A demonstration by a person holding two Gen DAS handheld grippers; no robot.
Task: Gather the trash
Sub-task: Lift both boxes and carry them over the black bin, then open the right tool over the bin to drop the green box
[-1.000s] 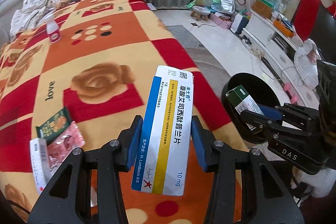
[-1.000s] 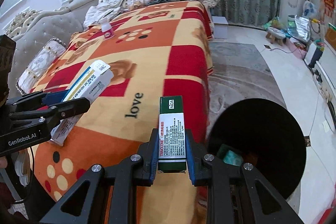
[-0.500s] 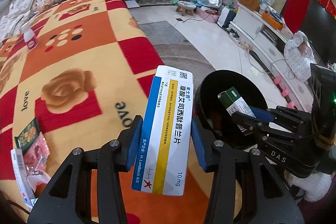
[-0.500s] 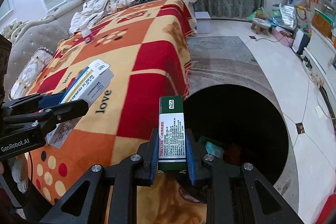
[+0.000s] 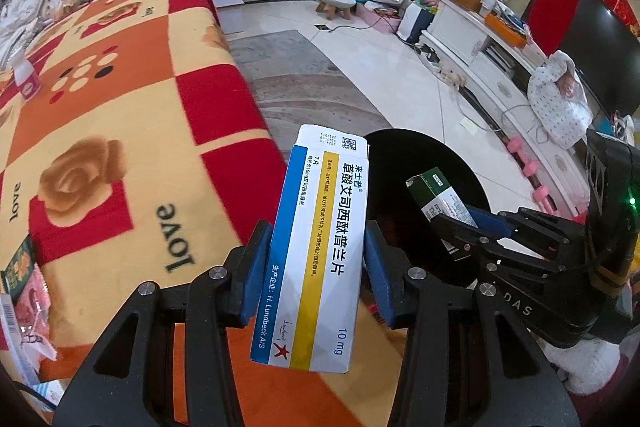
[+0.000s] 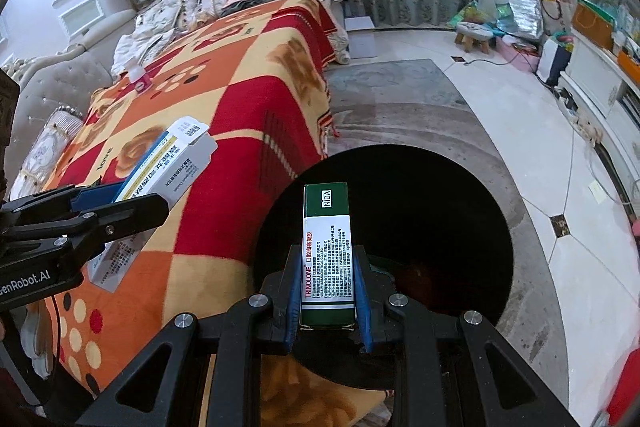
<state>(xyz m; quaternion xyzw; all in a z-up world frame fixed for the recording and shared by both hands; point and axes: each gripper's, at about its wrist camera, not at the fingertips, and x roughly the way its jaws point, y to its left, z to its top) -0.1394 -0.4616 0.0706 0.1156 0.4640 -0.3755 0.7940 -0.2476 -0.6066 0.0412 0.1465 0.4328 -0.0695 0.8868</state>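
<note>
The right gripper (image 6: 327, 301) pinches the green medicine box (image 6: 327, 255) upright, its long axis pointing toward twelve o'clock, directly over the black bin (image 6: 440, 227) mouth (so this hand looks nearer to letting go). The left gripper (image 5: 318, 275) clamps the white-and-blue medicine box (image 5: 318, 247), likewise upright, above the blanket (image 5: 120, 107) edge; for it the bin (image 5: 436, 163) lies toward two o'clock.

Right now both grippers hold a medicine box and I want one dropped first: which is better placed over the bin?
Right. The right gripper holds the green box over the black bin; the left gripper's white box seems mostly above the blanket.
</note>
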